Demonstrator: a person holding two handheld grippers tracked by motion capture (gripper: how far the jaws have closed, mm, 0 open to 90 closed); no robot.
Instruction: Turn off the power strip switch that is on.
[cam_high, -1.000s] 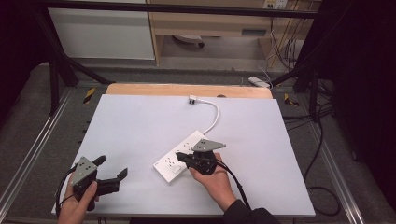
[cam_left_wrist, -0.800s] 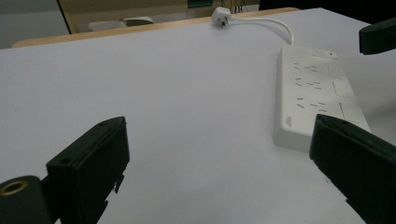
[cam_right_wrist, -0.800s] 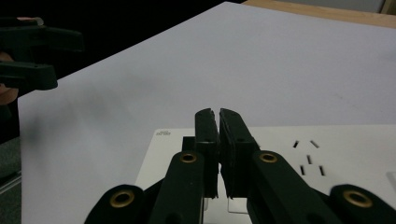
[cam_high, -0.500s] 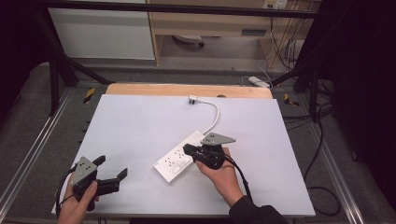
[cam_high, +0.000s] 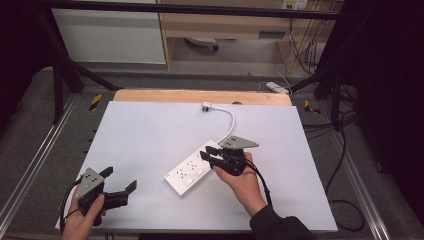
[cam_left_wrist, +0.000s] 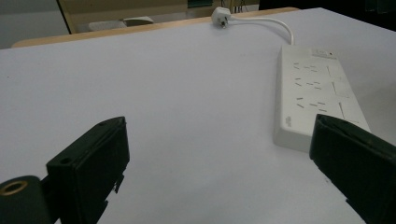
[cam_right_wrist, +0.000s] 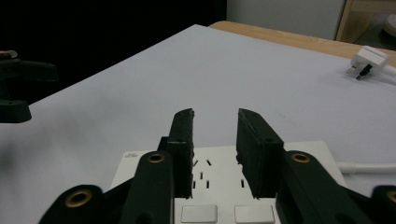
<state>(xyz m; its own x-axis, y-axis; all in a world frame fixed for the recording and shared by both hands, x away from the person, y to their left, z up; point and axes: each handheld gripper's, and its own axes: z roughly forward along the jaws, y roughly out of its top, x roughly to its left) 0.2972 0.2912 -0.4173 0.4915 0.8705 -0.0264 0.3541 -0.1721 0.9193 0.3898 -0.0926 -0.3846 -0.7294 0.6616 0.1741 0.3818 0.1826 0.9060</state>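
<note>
A white power strip lies slantwise on the white table top. Its cord curves away to a white plug near the far edge. My right gripper hovers over the strip's cord end; its jaws have just been opening and nothing is between them. The right gripper view shows the parted jaws above the strip's sockets, with the plug far right. My left gripper is at the front left, wide open and holding nothing. Its view shows the strip to the right.
A wooden strip borders the table's far edge. Metal rails run along both sides. Beyond stand a shelf unit and a second power strip on the floor. Cables hang at the right.
The right gripper has shifted right and away along the strip, rising a little, and its shut jaws have parted. The left gripper has kept still.
</note>
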